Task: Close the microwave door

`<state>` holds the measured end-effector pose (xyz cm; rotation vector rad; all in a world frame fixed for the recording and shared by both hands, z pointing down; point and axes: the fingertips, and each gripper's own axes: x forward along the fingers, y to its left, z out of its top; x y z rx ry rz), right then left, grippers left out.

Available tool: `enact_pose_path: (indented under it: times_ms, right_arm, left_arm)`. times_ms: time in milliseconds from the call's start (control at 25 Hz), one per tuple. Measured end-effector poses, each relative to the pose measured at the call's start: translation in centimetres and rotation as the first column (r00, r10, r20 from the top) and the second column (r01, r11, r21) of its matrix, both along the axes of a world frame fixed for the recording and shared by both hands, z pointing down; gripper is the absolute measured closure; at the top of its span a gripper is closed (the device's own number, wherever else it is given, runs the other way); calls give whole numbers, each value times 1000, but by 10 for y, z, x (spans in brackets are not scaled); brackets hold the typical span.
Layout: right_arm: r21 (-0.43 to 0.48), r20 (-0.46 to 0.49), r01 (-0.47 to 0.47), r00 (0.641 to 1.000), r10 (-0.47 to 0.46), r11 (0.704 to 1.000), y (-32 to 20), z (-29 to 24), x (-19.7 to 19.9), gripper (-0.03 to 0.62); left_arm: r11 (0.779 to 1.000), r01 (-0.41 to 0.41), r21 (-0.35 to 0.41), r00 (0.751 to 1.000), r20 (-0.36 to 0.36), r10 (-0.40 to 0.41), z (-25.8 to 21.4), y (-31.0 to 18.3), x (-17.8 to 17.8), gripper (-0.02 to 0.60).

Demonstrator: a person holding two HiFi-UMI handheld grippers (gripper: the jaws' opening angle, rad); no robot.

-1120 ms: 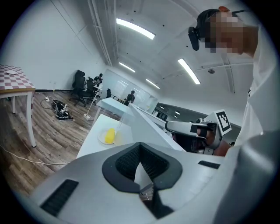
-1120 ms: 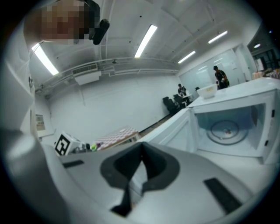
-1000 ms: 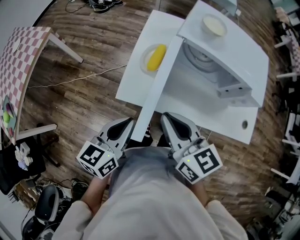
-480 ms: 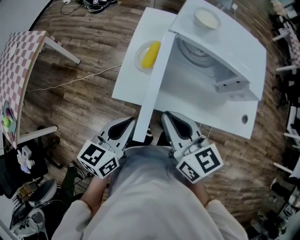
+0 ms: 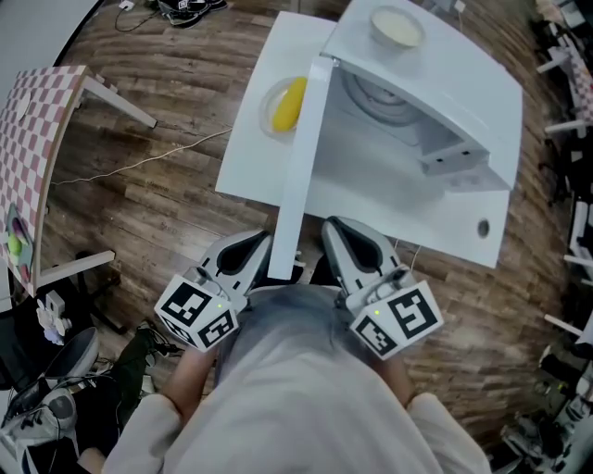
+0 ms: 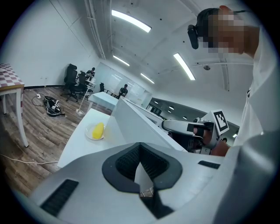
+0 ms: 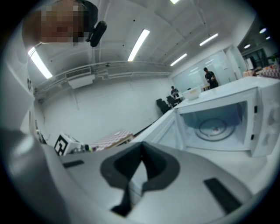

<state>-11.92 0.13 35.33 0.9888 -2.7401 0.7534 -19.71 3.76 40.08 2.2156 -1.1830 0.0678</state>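
A white microwave (image 5: 445,83) stands on a white table (image 5: 243,157); its cavity and glass turntable (image 5: 375,97) are exposed. Its door (image 5: 301,157) hangs wide open and appears edge-on, reaching towards me. My left gripper (image 5: 252,248) and right gripper (image 5: 335,236) are held close to my body, one on each side of the door's free end and short of it. Both are shut with nothing between the jaws. From the right gripper view the open microwave (image 7: 227,127) lies ahead right. The left gripper view shows the door (image 6: 131,124) ahead.
A plate with a yellow fruit (image 5: 283,104) sits on the table left of the door. A small bowl (image 5: 397,28) rests on top of the microwave. A checkered table (image 5: 37,139) stands at far left; cables cross the wooden floor (image 5: 139,162). Office chairs (image 5: 565,56) line the right.
The table and microwave have drifted slightly up and left in the head view. Both grippers keep their places near my body, still shut.
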Motion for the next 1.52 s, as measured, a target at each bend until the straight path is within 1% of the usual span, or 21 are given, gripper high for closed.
enact_pose_path:
  times_ms: [680, 1520]
  right_arm:
    - [-20, -4, -65, 998, 65, 998, -7, 3, 31, 572]
    - [-36, -1, -114, 993, 114, 993, -4, 3, 57, 572]
  left_arm:
    - [995, -95, -16, 995, -2, 95, 3, -9, 35, 565]
    - [991, -131, -32, 991, -6, 131, 0, -9, 55, 565]
